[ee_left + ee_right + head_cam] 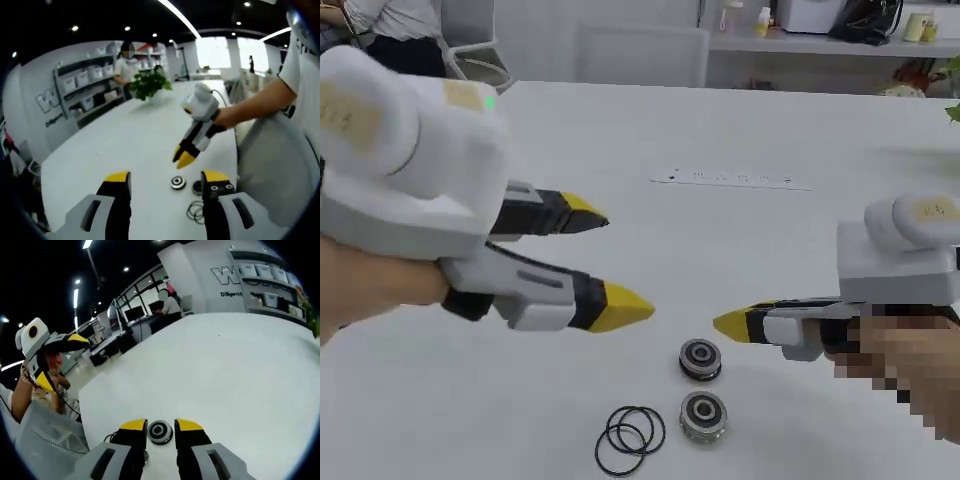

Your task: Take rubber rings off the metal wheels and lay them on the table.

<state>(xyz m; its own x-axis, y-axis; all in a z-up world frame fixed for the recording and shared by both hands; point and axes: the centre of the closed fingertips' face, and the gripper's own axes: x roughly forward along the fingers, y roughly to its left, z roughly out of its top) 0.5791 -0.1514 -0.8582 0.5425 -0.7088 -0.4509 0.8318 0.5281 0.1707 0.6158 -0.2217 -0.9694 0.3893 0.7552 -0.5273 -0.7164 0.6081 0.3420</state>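
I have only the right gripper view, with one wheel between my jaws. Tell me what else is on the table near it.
Observer: A second wheel lies beside your wheel, on the person's side in the head view.
Operator: Report any rings already off.
Observer: Loose black rings lie overlapping on the table, left of the second wheel.
Operator: Say which wheel is stripped.
Observer: The second wheel's rim looks bare silver; yours looks dark.
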